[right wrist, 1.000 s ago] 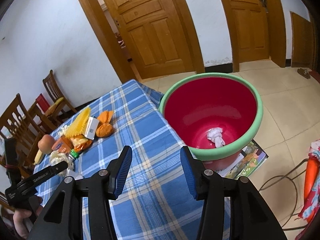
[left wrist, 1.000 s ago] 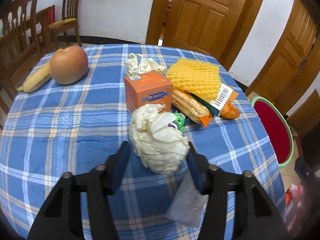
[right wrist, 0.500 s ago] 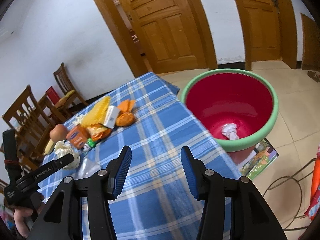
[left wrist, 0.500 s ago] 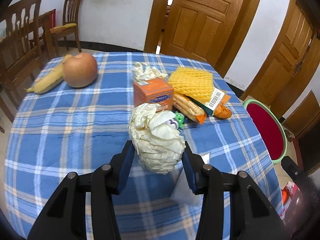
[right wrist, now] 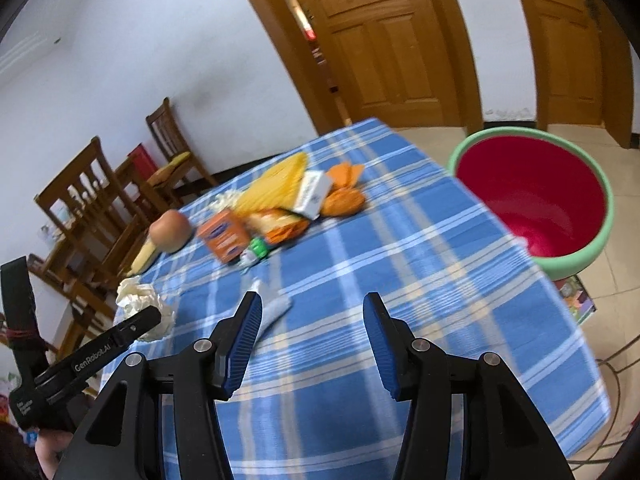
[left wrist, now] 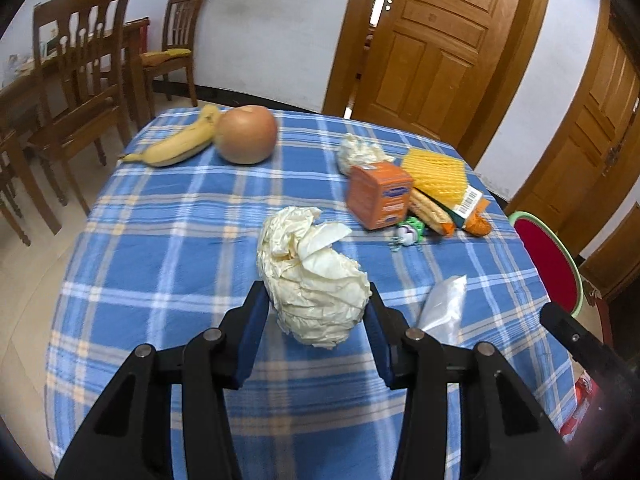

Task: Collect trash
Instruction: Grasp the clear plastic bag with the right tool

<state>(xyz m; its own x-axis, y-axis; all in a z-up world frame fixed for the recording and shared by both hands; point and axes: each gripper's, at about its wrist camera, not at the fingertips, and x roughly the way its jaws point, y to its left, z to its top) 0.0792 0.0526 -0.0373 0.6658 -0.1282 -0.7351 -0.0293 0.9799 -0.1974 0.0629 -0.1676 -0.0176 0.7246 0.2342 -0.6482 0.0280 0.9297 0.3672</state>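
Crumpled paper [left wrist: 316,280], a big cream-colored ball of trash, is held between the two blue pads of the left gripper [left wrist: 316,320]. The pads are pressed in on both sides of the ball, so it is squeezed and looks to be lifted a little above the blue checked tablecloth [left wrist: 168,240]. It is held this way so that it can be carried off the table.

The right gripper [right wrist: 312,328] is held wide open, and nothing is gripped by it. It is pointed across the table, perhaps to be ready for the next piece of trash. A clear plastic wrapper [right wrist: 268,312] is seen lying flat on the cloth just by its left pad.

A red bin with a green rim [right wrist: 600,184] is placed on the floor right beside the table edge, so trash can be dropped in easily. The paper ball is well apart from it.

More trash is bunched together farther back: an orange box [left wrist: 378,194], a yellow foam net [left wrist: 434,174] and another paper wad [left wrist: 360,152]. A banana [left wrist: 180,144] and an apple [left wrist: 247,140] are set apart at the far corner, likely because they are food and not trash.
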